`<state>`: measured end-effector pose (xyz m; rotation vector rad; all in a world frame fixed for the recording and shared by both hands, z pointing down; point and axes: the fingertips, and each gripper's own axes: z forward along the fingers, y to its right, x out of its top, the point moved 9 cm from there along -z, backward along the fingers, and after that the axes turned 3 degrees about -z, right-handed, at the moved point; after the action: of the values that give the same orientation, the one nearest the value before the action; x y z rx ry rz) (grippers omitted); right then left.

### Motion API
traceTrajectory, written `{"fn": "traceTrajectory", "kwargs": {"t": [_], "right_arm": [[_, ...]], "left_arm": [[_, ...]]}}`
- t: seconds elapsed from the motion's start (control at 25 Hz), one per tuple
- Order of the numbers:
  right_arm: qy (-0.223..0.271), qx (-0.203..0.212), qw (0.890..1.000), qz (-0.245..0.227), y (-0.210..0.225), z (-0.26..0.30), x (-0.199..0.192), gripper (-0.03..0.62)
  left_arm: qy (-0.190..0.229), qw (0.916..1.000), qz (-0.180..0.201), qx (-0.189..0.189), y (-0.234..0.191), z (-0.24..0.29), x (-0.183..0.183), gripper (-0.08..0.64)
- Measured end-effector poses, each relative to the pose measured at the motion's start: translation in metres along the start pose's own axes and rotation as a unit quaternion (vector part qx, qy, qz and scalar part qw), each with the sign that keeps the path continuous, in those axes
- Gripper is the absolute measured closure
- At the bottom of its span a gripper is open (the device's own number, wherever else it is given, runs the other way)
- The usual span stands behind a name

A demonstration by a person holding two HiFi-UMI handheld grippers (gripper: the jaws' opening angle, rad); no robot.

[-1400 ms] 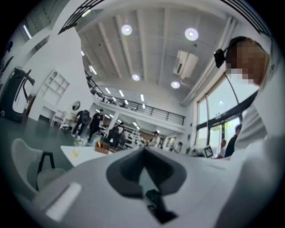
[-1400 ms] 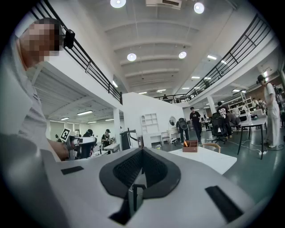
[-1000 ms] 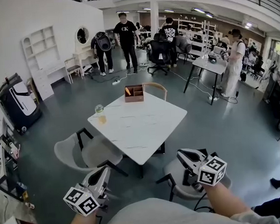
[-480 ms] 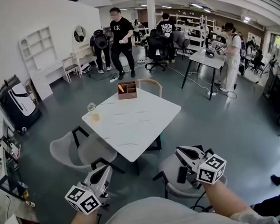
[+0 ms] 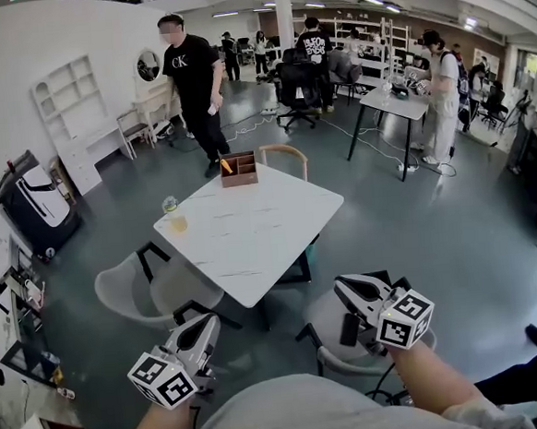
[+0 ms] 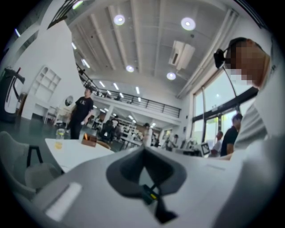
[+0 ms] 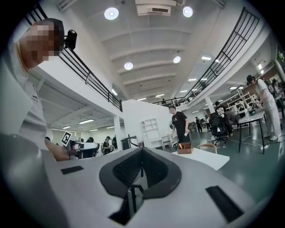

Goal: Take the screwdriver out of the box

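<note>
At the bottom of the frame, the person is holding both grippers low, one on each side of the body, well short of the worktop [image 5: 252,243]. The left gripper [image 5: 207,321], at lower left, is keeping its jaws pressed together with nothing between them. The right gripper [image 5: 341,285], at lower right, is likewise closed and empty. Both are pointing level, up the frame toward the worktop, with their marker cubes nearest the person. A grey chair [image 5: 131,289] is standing just beyond the left gripper, and another chair [image 5: 340,361] is sitting under the right one.

In the middle of the frame, a glass [image 5: 173,216] holding something yellowish is standing at the worktop's left corner. At the far corner, a brown box [image 5: 240,170] with dividers is resting, and the screwdriver [image 5: 227,166], showing an orange handle, is leaning inside its left part, well apart from both grippers. Beyond the box, a person in a black shirt [image 5: 192,71] is walking at upper left.
</note>
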<state>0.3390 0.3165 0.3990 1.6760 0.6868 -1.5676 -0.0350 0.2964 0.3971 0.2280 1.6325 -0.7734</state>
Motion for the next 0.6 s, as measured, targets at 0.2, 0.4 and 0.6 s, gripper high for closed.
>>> {"fn": "traceTrajectory", "kwargs": {"t": [0.2,0.4,0.6], "right_arm": [[-0.002,-0.004,1.0,0.0,0.003,0.002,-0.003,0.584],[-0.008,-0.016,1.0,-0.003,0.01,0.015,-0.006,0.584],[-0.016,-0.033,0.999,-0.009,0.014,0.047,-0.005,0.583]], "left_arm": [[-0.002,1.0,0.0,-0.008,-0.006,0.007,0.001,0.557],[-0.004,0.9998,-0.007,-0.02,-0.027,0.016,0.001,0.557],[0.001,0.9992,-0.013,-0.038,-0.069,0.028,0.008,0.557]]}}
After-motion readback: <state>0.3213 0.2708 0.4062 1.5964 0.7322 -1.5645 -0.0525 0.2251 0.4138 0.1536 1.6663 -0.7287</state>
